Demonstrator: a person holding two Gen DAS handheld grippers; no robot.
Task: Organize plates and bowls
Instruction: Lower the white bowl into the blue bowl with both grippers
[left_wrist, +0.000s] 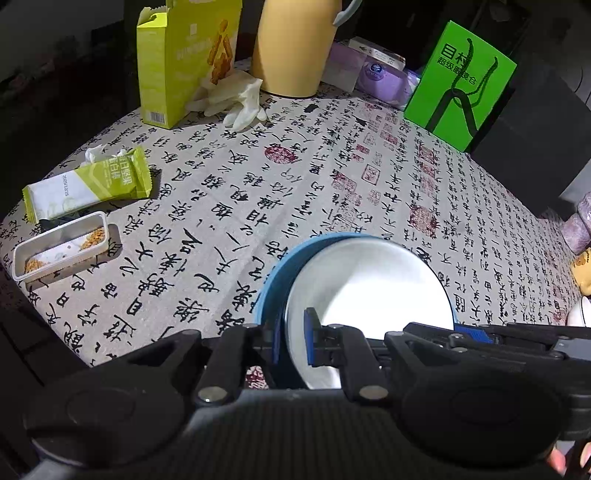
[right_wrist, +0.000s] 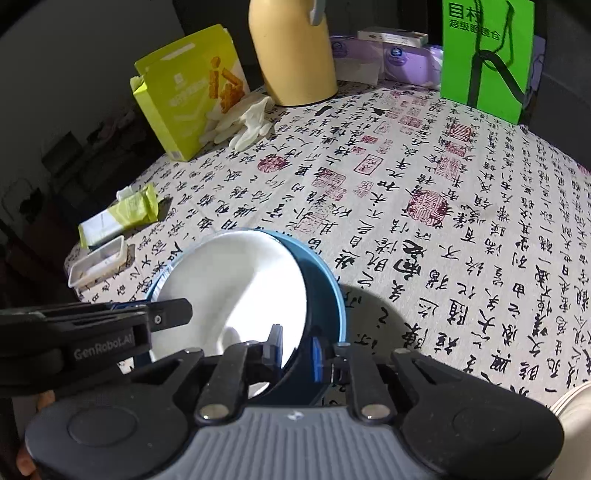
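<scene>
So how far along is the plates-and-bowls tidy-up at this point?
Done: the white plate already sits inside the blue bowl.
In hand: the left hand-held gripper and right hand-held gripper each straddle the pair's rim from opposite sides.
Left: finding the stack a final spot. At the right wrist view's lower right edge sit what may be more dishes.

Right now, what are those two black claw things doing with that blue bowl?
A person holds a gripper in each hand. The left gripper pinches one side of the blue bowl, and the right gripper straddles the opposite rim, though I can't tell how tightly. A white plate sits tilted inside the bowl. Snack packets, a glove and a yellow jug stand farther back on the tablecloth.
</scene>
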